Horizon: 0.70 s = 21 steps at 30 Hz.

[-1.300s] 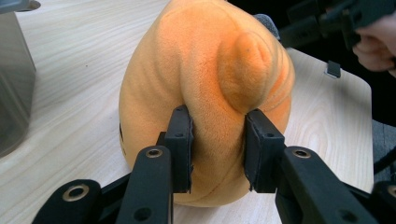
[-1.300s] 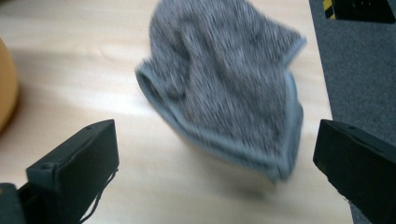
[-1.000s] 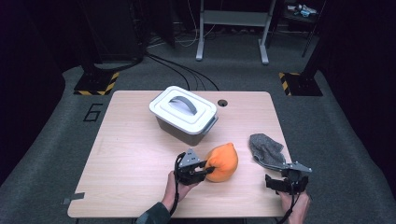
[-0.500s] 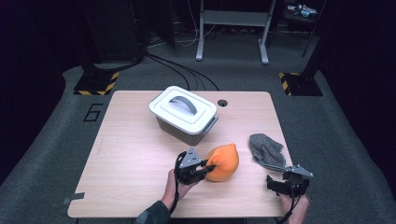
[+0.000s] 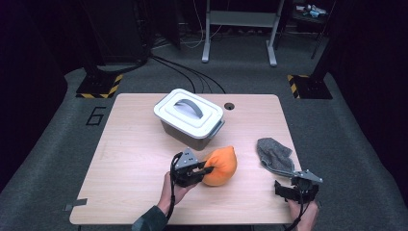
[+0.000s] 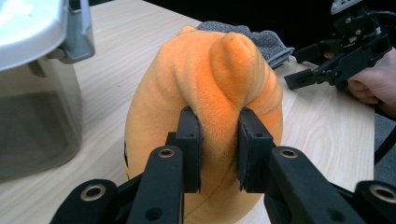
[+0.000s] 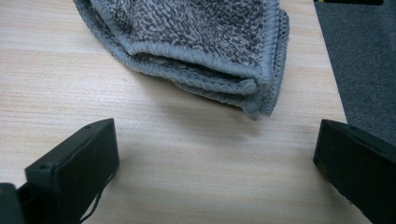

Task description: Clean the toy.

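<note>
The left gripper (image 6: 218, 149) pinches a fold of the orange plush toy (image 5: 220, 166), which rests on the table (image 5: 130, 159) before the lidded grey box (image 5: 190, 118). The right gripper (image 7: 215, 163) stands wide apart near the folded grey cloth (image 7: 196, 42). Next probably lifting the toy.

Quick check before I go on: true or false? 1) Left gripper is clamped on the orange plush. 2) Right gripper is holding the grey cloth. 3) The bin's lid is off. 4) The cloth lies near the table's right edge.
1) True: the left gripper pinches a fold of the orange plush.
2) False: the right gripper is open, short of the grey cloth.
3) False: the lid sits on the bin.
4) True, by the table edge.
</note>
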Motion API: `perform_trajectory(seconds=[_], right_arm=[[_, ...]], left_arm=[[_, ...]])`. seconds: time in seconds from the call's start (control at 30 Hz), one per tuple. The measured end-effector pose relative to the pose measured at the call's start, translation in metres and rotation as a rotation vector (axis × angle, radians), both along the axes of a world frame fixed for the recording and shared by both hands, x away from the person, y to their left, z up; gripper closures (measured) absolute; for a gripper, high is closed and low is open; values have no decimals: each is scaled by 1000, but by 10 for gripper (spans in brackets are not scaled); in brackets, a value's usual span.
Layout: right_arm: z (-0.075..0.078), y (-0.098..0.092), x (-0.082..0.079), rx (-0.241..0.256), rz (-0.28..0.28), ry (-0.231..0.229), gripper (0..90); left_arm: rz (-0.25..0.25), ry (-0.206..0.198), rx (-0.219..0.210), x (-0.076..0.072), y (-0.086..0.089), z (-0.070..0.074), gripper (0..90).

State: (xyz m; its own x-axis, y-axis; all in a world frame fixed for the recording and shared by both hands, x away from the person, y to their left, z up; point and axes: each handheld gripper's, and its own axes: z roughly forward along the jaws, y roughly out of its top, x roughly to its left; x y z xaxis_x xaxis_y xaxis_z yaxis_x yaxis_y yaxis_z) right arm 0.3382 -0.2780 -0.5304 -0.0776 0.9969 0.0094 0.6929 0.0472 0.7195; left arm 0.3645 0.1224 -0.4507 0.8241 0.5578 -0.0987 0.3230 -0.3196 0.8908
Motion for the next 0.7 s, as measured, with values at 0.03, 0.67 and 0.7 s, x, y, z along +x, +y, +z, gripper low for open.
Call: perform_trajectory(seconds=[0.03, 0.67, 0.7], right_arm=[[0, 0, 0, 0, 0, 0, 0], [0, 0, 0, 0, 1, 0, 0], [0, 0, 0, 0, 1, 0, 0]], left_arm=[[0, -4, 0, -1, 3, 2, 742], [79, -13, 4, -16, 50, 10, 740], [79, -13, 4, -16, 50, 10, 740]])
